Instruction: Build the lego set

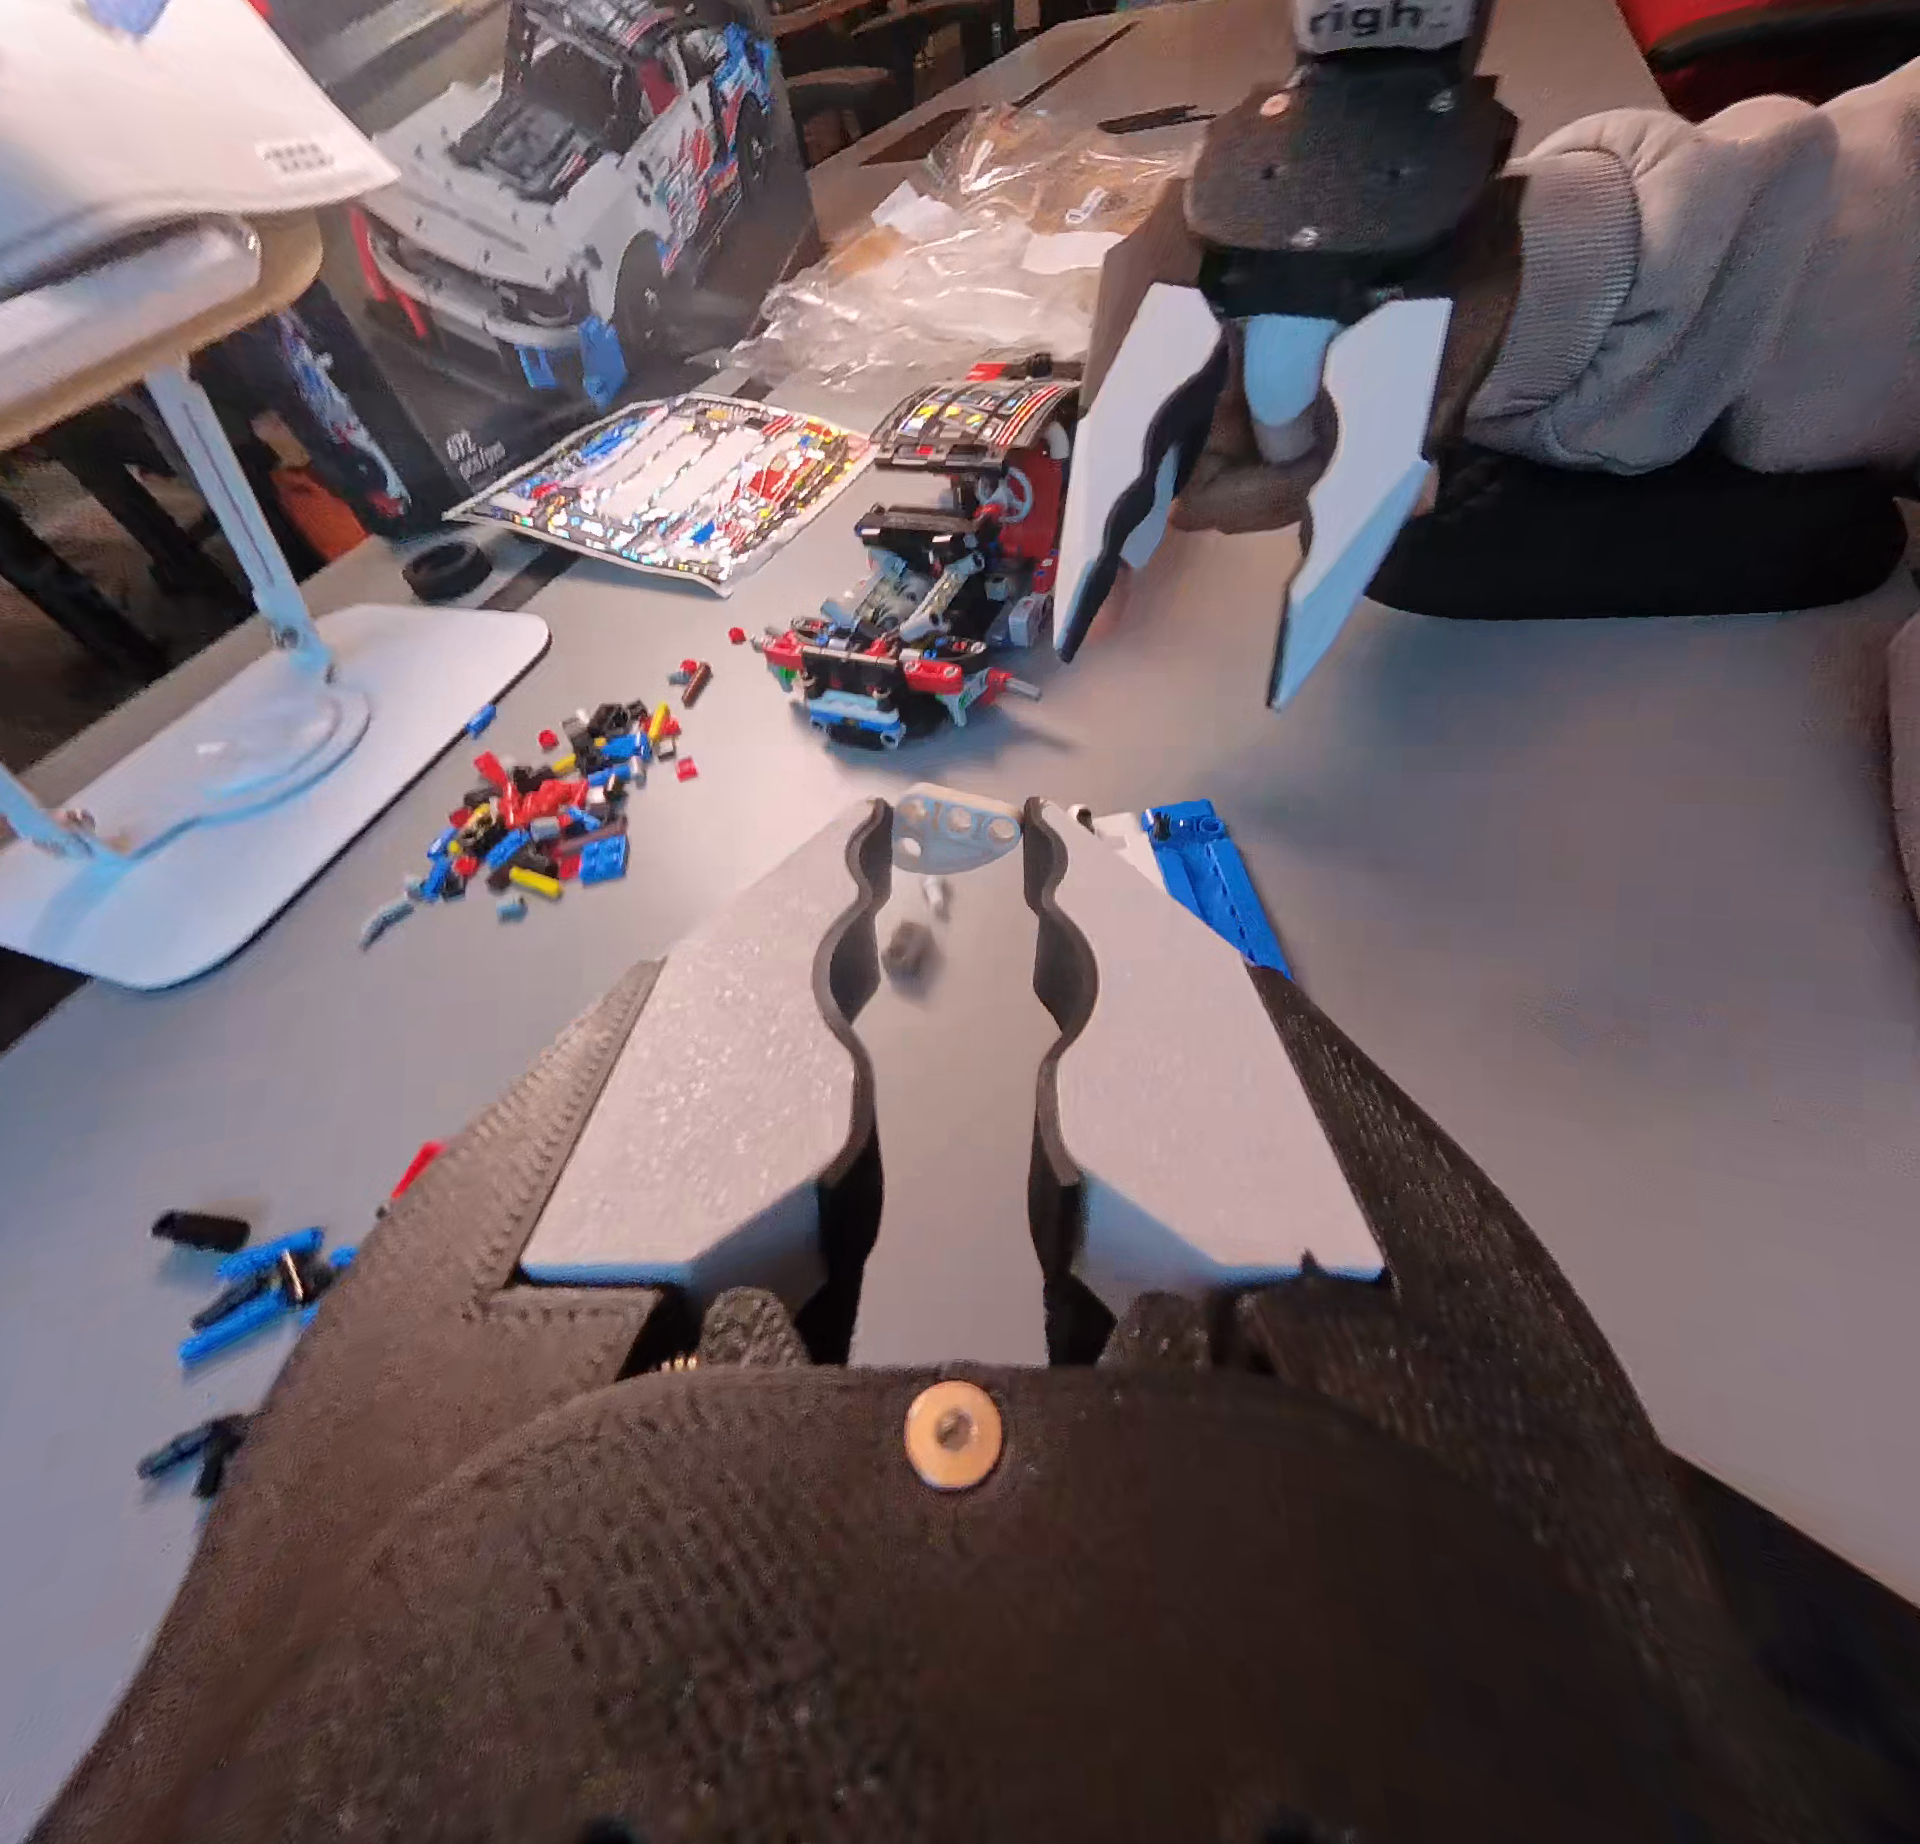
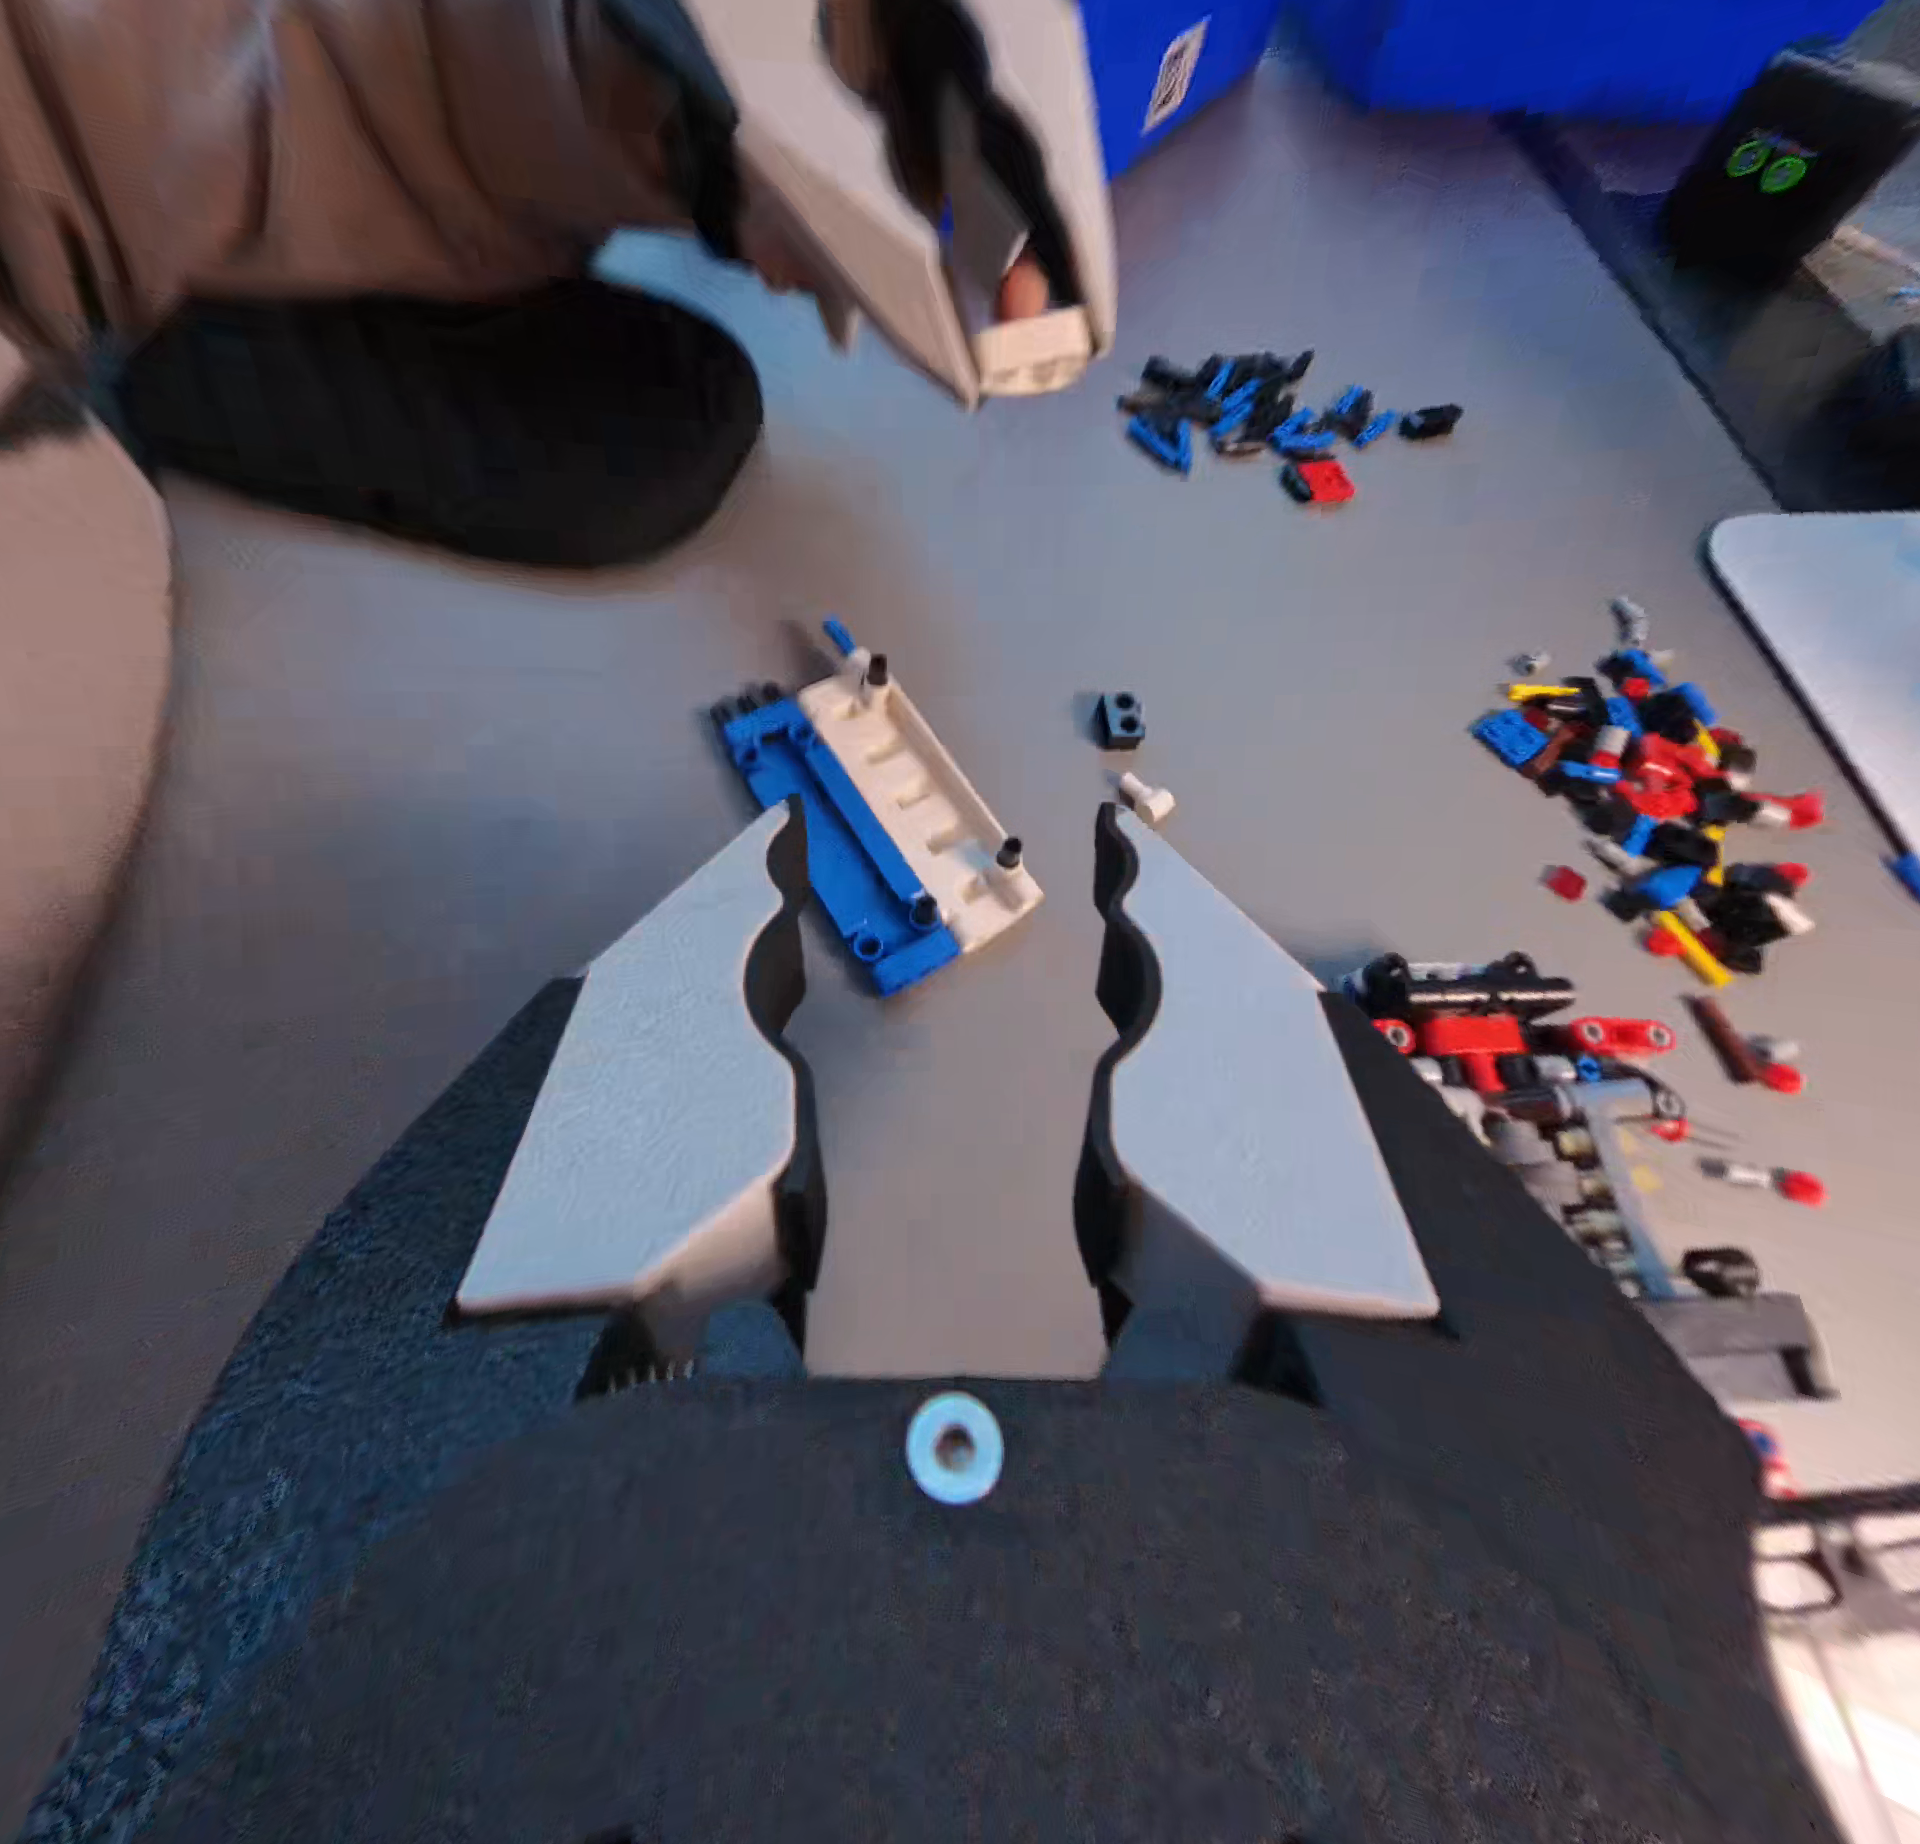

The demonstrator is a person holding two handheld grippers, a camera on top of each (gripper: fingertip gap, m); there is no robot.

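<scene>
Left gripper (image 1: 954, 818): jaws narrowed on white holed piece (image 1: 956, 836), held at tips. Right gripper (image 2: 951, 823): jaws wide apart, empty, above blue-and-white panel (image 2: 883, 807) on table (image 2: 1299, 589). Part-built car (image 1: 935, 589) at 12 o'clock; loose-piece pile (image 1: 551, 807) at 10 o'clock.

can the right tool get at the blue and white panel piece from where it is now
Probably yes. The right tool hangs open just above the blue and white panel piece, which lies flat on bare table. The left tool, gripping a white piece, is off to the far side, not between them.
</scene>
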